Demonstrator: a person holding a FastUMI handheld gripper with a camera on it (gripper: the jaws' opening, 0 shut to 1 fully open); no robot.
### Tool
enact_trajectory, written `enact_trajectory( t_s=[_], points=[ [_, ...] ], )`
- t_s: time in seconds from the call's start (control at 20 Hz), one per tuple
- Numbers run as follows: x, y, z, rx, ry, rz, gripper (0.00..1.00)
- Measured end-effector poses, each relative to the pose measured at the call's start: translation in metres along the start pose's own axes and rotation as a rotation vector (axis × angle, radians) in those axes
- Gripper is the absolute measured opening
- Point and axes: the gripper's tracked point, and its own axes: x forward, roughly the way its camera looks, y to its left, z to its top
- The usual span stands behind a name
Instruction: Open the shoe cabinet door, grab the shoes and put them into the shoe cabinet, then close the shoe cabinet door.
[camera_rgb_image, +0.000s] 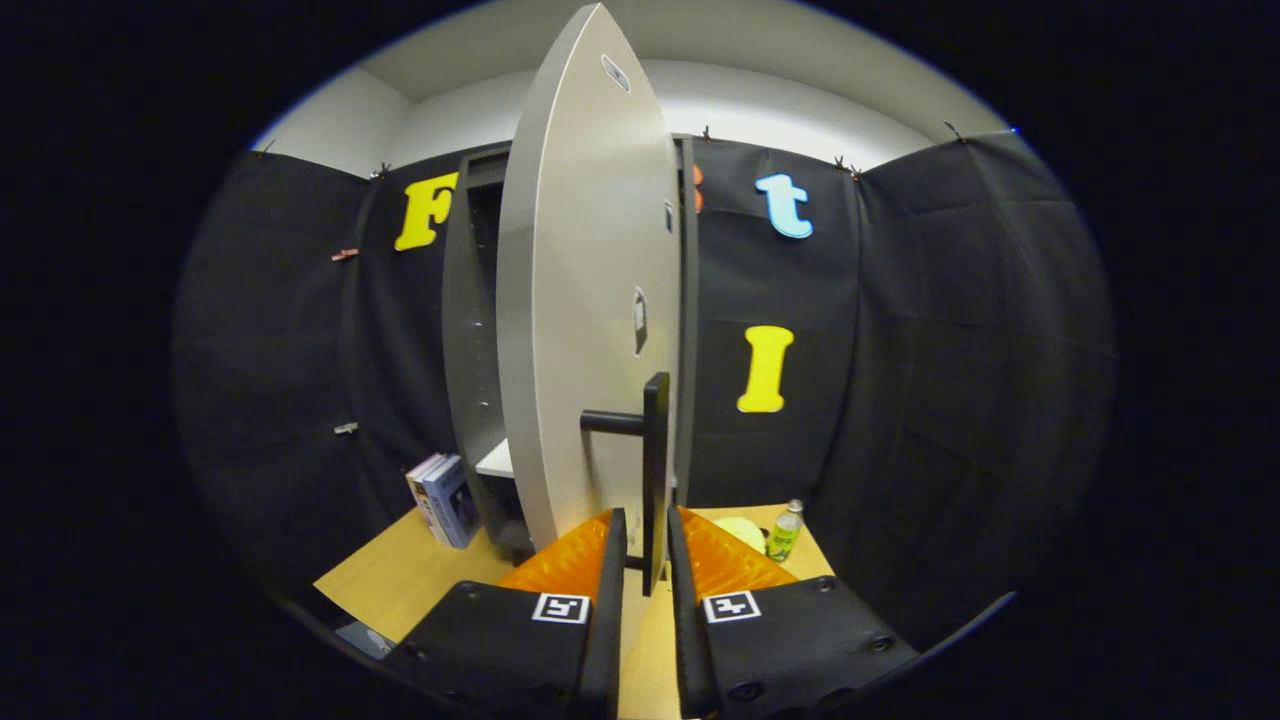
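The grey shoe cabinet (468, 350) stands upright on the wooden table, its interior dark with a white shelf (497, 460) low inside. Its pale door (585, 300) is swung out towards me, almost edge-on. A black vertical bar handle (655, 450) sticks out from the door on a short stub. My gripper (645, 512) has the lower part of that bar between its fingers, closed in on it. Just beyond the right finger lies a pale yellow-green object (742, 530), partly hidden; whether it is a shoe I cannot tell.
Several books (445, 500) lean against the cabinet's left side. A small green bottle (785, 530) stands right of the door, near the yellow-green object. The wooden table (400, 575) ends close on the left and right. Black cloth walls close in behind.
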Motion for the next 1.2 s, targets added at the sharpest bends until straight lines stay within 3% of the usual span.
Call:
enact_trajectory(
  t_s=[0.1, 0.25, 0.5, 0.8, 1.2],
  points=[
    [-0.030, -0.024, 0.011, 0.016, -0.036, -0.057, 0.25],
    [-0.054, -0.033, 0.013, 0.031, -0.061, -0.073, 0.25],
    [-0.059, -0.011, -0.006, 0.023, -0.033, -0.022, 0.26],
    [-0.038, 0.048, -0.069, 0.028, 0.120, 0.103, 0.26],
    [-0.007, 0.119, -0.165, -0.053, 0.341, 0.157, 0.26]
  ],
)
